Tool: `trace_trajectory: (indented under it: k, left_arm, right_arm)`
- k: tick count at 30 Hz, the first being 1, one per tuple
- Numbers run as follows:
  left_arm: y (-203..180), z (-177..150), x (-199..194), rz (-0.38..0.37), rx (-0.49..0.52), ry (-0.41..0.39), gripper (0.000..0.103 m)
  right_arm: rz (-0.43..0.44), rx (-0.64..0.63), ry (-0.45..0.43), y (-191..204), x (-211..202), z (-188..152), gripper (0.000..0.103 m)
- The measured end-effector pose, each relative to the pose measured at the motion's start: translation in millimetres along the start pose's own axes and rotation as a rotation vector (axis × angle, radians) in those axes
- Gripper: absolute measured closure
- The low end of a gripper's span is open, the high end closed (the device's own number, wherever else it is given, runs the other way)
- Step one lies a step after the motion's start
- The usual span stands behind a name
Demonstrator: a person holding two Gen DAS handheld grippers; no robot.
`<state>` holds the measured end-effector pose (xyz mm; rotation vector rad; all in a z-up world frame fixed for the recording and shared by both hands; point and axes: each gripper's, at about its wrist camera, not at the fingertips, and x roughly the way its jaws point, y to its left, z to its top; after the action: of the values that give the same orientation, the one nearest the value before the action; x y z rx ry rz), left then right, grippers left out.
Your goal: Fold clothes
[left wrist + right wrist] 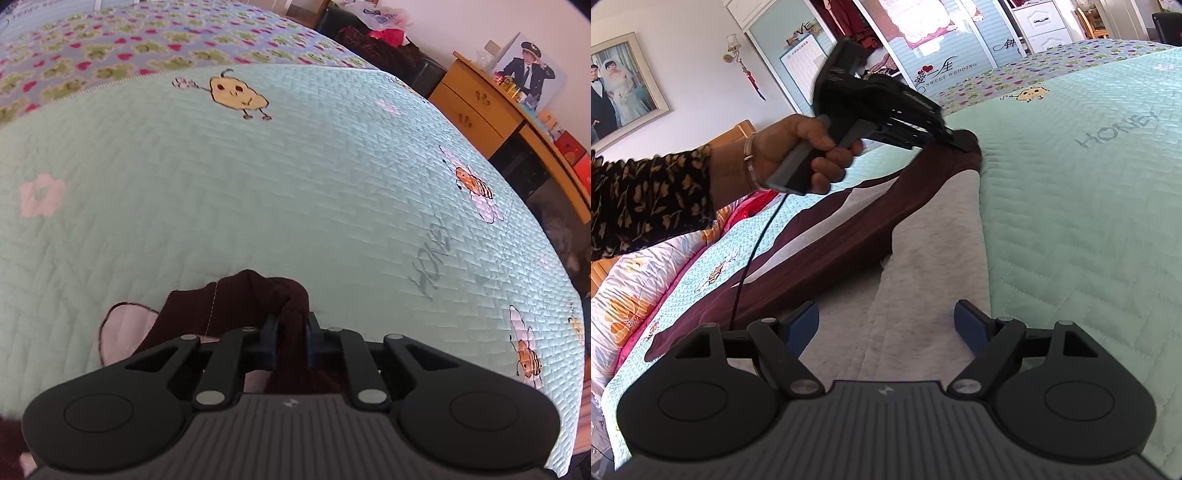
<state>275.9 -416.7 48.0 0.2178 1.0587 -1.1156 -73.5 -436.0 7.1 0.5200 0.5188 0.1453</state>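
A grey and dark maroon garment lies on the mint-green quilt of a bed. Its maroon sleeve runs diagonally across the grey body up to the left gripper, held in a person's hand. In the left wrist view that gripper is shut on a bunched fold of the maroon sleeve. My right gripper hovers low over the grey cloth, open, with nothing pinched between its blue pads.
A floral patterned cover lies beyond the quilt. A wooden dresser stands past the bed's right edge. A pink and orange duvet sits at the left. A black cable hangs from the left gripper over the garment.
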Motion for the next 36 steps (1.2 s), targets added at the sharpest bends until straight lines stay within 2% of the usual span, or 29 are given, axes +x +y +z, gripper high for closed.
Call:
trace_trajectory:
  k: [2,5,7,9,11,12,15,22,26,27,29,32,34,36]
  left_arm:
    - [17.9,-4.0,2.0,-0.053,-0.103,-0.004,0.088]
    - [22.4,-12.0,-6.1,-0.063,-0.139,-0.032,0.087]
    - [15.1,-14.5,-11.4,-0.035,-0.136,-0.051,0.087]
    - [-5.7,-15.1,-20.8,0.046,-0.065,-0.079,0.087]
    - [-30.0,-17.8,-33.9,0.092,0.022,-0.121,0.088]
    - [-39.5,-19.0,-39.6,0.090,0.047,-0.138,0.088]
    - [-58.1,-21.3,-46.5,0.180,0.085,-0.160,0.088]
    - [-54.1,-23.7,-53.9,0.167,-0.018,-0.190,0.088]
    - [-55.7,-24.9,-54.8,0.190,-0.056,-0.204,0.088]
    - [-56.1,-26.3,-56.3,0.195,-0.071,-0.211,0.088]
    - [-62.2,-30.0,-58.5,0.219,-0.095,-0.238,0.088]
    - [-77.1,-35.5,-58.6,0.279,-0.116,-0.280,0.088]
    - [-88.1,-39.2,-56.6,0.328,-0.120,-0.302,0.088]
    - [-99.0,-43.4,-53.8,0.389,-0.118,-0.319,0.088]
  right_arm:
    - [0.007,0.003,-0.003,-0.2,-0.4,-0.2,0.019]
    - [0.026,0.026,-0.012,-3.5,-2.4,-0.3,0.019]
    - [0.043,0.047,-0.017,-6.7,-3.4,0.1,0.019]
    - [0.061,0.071,-0.021,-10.3,-5.0,1.1,0.019]
    - [0.077,0.100,-0.022,-13.6,-7.3,3.2,0.019]
    - [0.083,0.114,-0.021,-14.7,-8.3,4.8,0.019]
    - [0.091,0.143,0.004,-17.6,-7.9,9.7,0.019]
    - [0.085,0.070,0.072,-15.0,3.0,17.4,0.017]
    - [0.144,0.224,0.040,-36.6,-9.5,28.0,0.021]
    - [0.130,0.270,0.014,-44.9,-16.9,33.9,0.021]
    - [0.049,0.312,-0.026,-61.9,-30.8,54.0,0.021]
    - [-0.067,0.278,-0.024,-83.9,-33.3,103.5,0.020]
    - [-0.075,0.215,0.006,-94.3,-17.9,147.7,0.020]
    - [-0.021,0.148,0.072,-98.1,15.5,197.1,0.020]
